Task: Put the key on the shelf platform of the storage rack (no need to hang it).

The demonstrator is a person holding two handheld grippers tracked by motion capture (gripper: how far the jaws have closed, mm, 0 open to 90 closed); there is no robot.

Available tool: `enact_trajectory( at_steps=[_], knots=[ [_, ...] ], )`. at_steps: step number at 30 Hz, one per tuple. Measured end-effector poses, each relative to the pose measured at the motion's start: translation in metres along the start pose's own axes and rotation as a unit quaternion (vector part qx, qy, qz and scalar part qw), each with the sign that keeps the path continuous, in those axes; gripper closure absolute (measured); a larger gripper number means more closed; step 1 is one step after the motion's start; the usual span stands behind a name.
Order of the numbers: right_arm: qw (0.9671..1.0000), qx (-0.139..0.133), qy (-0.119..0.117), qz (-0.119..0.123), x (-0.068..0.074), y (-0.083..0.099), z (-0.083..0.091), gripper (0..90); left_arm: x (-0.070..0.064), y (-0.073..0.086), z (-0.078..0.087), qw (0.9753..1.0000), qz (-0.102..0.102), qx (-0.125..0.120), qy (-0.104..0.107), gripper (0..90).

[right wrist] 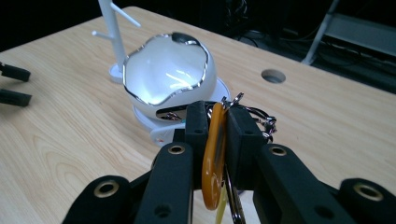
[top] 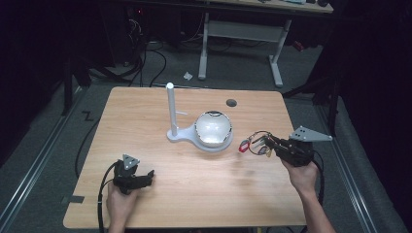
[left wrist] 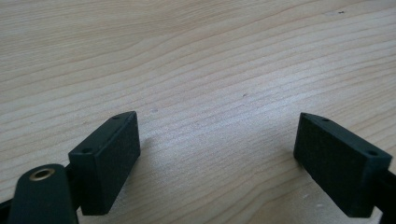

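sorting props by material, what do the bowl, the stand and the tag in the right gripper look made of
Bowl: glossy white, ceramic or hard plastic by its bright reflections, with a wavy chrome-looking rim.
Stand: matte white, probably plastic; a thin smooth post with pegs on a flat base.
Tag: smooth amber plastic by its soft sheen, pinched in the right gripper; the rings on it glint like metal.

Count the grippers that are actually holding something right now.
1. The right gripper, right of the white bowl stand, is clamped on an orange key tag with rings. The left gripper sits open over bare table.
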State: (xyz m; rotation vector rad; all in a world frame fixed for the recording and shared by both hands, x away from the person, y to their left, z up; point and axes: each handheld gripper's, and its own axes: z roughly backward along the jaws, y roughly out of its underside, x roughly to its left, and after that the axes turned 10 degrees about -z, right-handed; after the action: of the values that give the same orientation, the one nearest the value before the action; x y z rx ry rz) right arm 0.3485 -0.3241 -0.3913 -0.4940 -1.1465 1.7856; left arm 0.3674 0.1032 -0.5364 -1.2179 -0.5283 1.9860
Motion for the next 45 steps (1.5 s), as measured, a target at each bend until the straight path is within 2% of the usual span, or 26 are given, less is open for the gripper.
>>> enact_trajectory(
  at_steps=[5,26,37,45],
  knots=[
    [0.9997,-0.008,-0.015,0.015,0.009,-0.016,0.0,80.7,0.0,0.0,0.0,1.0,-0.002,0.0,0.001,14.9],
    [0.9965,-0.023,-0.069,0.04,0.037,-0.061,-0.009,80.7,0.0,0.0,0.0,1.0,-0.001,0.0,0.001,14.9],
    [0.995,-0.017,-0.09,0.038,0.045,-0.075,-0.027,80.6,0.001,0.0,0.0,0.9999,-0.01,-0.001,0.004,14.9],
    [0.9953,-0.011,-0.09,0.034,0.046,-0.081,-0.042,80.7,0.001,0.0,0.0,0.9999,-0.01,-0.001,0.004,14.9]
  ],
)
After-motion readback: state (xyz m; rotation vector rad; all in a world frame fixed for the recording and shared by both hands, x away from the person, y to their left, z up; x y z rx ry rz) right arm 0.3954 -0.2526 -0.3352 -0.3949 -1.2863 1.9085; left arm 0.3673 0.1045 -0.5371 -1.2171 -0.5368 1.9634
